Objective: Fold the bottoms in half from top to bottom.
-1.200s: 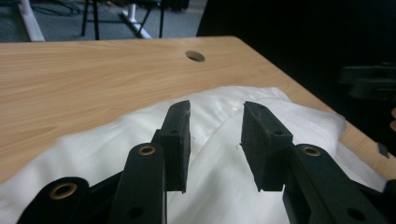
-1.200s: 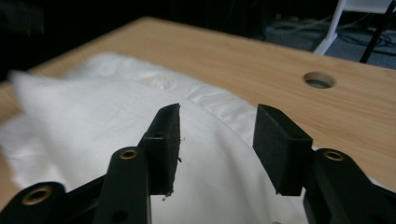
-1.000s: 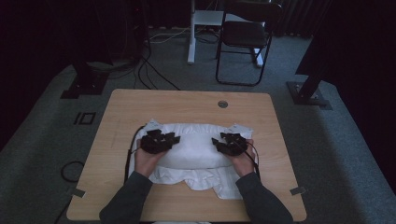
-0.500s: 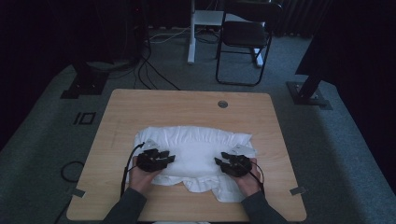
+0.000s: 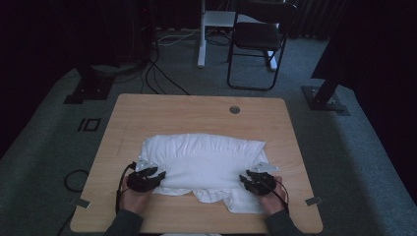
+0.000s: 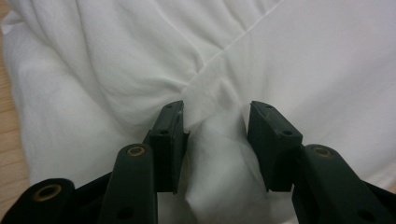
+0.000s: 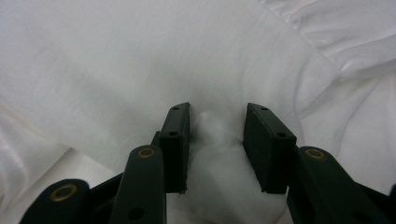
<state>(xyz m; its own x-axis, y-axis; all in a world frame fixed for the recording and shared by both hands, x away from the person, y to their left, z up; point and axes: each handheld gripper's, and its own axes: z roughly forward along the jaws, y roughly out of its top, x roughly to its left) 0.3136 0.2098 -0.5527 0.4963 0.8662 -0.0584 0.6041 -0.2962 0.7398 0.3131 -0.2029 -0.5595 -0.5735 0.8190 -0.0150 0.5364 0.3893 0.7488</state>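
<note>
With each claw, left (image 5: pixel 158 176) and right (image 5: pixel 244 180), spread around a bunched ridge of the white cloth (image 5: pixel 204 160), seemingly not yet pinching, squeeze both evenly before dragging the fold across the surface (image 5: pixel 196 110)

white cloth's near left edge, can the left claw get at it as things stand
Probably yes. The left claw already sits at the near left edge of the white cloth, jaws apart with a fold of fabric bunched between them. Nothing lies in the way.
</note>
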